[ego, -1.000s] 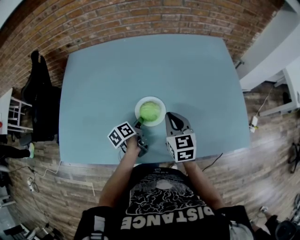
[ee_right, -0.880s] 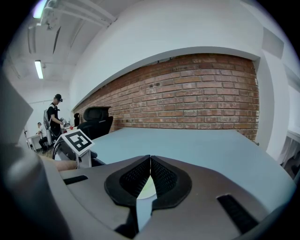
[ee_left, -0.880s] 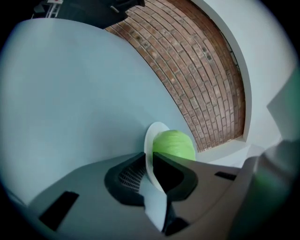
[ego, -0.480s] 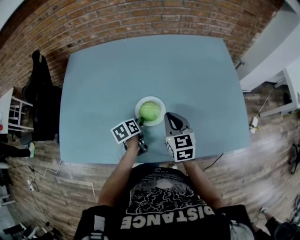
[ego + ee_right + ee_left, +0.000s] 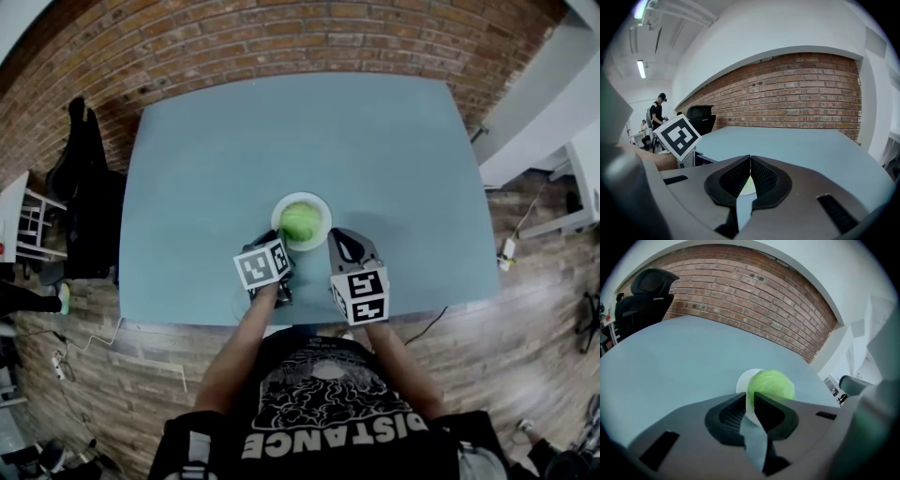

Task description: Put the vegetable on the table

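Cabbage (image 5: 299, 221), round and pale green, on a white plate (image 5: 322, 207) at mid-frame on the blue tabletop (image 5: 375, 150). Just beyond the tips of the left gripper (image 5: 750, 397), up and right of them in the head view. Left fingers narrowed to a slit around the plate's near rim. Right gripper (image 5: 750, 161) lower right of the plate, fingers pressed together at the tips, empty, clear of the cabbage.
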`<action>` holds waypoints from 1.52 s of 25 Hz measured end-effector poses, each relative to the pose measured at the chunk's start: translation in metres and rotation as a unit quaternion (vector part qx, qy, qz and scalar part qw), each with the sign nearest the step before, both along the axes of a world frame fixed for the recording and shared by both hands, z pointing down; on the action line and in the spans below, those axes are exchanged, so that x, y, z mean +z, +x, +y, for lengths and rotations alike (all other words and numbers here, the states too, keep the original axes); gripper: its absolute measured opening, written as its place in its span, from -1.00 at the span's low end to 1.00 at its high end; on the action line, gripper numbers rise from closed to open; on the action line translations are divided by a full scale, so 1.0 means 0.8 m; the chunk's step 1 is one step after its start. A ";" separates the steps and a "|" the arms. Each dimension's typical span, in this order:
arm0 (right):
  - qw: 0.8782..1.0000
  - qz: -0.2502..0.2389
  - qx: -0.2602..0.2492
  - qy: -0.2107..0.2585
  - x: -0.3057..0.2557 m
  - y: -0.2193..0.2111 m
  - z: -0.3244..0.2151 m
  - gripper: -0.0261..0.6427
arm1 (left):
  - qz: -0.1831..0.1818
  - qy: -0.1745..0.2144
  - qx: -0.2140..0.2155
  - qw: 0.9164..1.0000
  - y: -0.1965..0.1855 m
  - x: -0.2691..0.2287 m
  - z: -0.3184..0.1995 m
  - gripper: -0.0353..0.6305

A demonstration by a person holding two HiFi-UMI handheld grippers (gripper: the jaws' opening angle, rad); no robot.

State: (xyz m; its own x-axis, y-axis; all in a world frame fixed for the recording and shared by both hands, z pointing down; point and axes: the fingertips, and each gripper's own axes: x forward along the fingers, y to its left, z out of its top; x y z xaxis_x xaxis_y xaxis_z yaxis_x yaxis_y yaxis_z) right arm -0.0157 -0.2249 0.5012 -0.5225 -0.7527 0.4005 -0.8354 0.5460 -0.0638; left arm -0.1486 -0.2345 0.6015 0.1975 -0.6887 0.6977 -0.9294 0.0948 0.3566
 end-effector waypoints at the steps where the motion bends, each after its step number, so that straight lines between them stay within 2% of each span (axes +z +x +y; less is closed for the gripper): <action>1: 1.000 0.000 -0.002 0.000 0.001 0.000 0.001 -0.89 | 0.002 0.008 0.007 1.000 0.003 -0.005 0.000 -0.73; 8: 1.000 -0.003 -0.012 0.005 -0.001 -0.006 0.013 -0.89 | 0.010 0.058 0.032 0.998 0.020 -0.039 0.009 -0.73; 11: 1.000 -0.005 -0.015 0.010 -0.004 -0.006 0.017 -0.89 | -0.007 0.087 0.044 0.995 0.029 -0.065 0.015 -0.74; 13: 1.000 -0.007 -0.018 0.011 -0.008 -0.006 0.020 -0.89 | -0.024 0.107 0.057 0.992 0.036 -0.081 0.017 -0.83; 16: 1.000 -0.012 -0.024 0.013 -0.014 -0.010 0.025 -0.89 | -0.044 0.127 0.071 0.988 0.043 -0.097 0.023 -0.88; 23: 0.999 -0.033 -0.037 0.013 -0.027 -0.019 0.034 -0.89 | -0.059 0.158 0.081 0.982 0.055 -0.125 0.044 -0.89; 27: 0.998 -0.045 -0.046 0.012 -0.033 -0.024 0.043 -0.89 | -0.052 0.178 0.087 0.979 0.063 -0.141 0.055 -0.89; 30: 0.997 -0.051 -0.053 0.012 -0.038 -0.024 0.049 -0.89 | -0.065 0.193 0.092 0.975 0.071 -0.151 0.063 -0.89; 38: 0.996 -0.059 -0.072 0.018 -0.054 -0.018 0.067 -0.89 | -0.071 0.217 0.092 0.969 0.093 -0.169 0.087 -0.89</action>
State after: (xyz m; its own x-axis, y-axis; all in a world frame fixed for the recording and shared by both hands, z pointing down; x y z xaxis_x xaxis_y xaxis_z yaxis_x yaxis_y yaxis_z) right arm -0.0297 -0.1711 0.4581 -0.6677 -0.6793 0.3043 -0.7362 0.6633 -0.1347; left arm -0.0738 -0.1648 0.4660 0.2671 -0.8863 0.3785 -0.9592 -0.2068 0.1925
